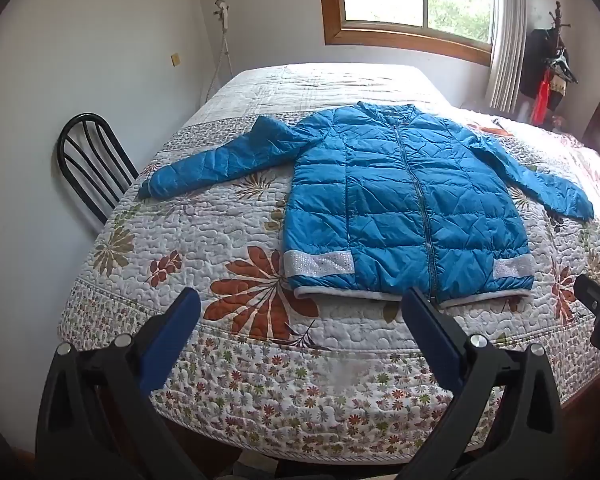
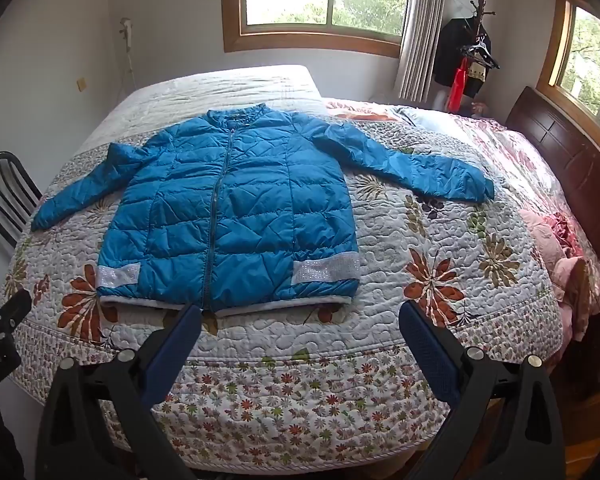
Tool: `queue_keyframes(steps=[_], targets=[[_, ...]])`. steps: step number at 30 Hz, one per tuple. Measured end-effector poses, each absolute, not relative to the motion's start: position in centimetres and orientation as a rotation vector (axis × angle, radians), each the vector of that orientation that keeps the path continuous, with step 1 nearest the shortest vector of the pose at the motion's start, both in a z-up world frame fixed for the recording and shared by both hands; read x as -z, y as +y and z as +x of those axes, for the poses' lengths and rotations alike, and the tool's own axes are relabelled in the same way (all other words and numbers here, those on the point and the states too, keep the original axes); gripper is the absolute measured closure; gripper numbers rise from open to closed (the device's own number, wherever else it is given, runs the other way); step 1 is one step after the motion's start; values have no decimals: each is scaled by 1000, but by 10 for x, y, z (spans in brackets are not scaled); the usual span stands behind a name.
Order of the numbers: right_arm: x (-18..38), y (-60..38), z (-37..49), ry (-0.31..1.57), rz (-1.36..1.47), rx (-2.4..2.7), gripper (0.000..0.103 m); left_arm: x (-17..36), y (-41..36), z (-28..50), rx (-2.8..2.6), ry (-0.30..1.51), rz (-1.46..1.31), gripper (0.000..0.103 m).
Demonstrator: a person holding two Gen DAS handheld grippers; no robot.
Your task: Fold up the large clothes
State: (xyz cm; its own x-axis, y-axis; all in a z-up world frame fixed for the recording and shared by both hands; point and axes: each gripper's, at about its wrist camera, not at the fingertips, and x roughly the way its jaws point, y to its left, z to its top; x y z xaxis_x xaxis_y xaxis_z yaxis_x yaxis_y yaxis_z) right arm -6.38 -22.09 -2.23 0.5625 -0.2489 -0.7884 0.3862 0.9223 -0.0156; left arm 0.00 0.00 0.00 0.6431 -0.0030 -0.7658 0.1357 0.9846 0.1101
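While both tools hang over the bed's near edge, the stock reads thus. Blue quilted jacket (image 1: 404,204): flat on the floral quilt (image 1: 228,344), zipped, sleeves spread, hem nearest the tools. Left tool (image 1: 300,300): fingers wide apart, holding nothing, just short of the jacket's hem. Right tool (image 2: 300,316): likewise spread and bare. Black chair (image 1: 88,160): beside the jacket's far-left sleeve, off the bed.
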Motion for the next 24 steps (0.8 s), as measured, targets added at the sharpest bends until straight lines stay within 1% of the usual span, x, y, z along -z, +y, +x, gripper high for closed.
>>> queue_keyframes(steps=[24], targets=[[24,-220,-64,902,168,374,4,0,1,1,76,865,169,3]])
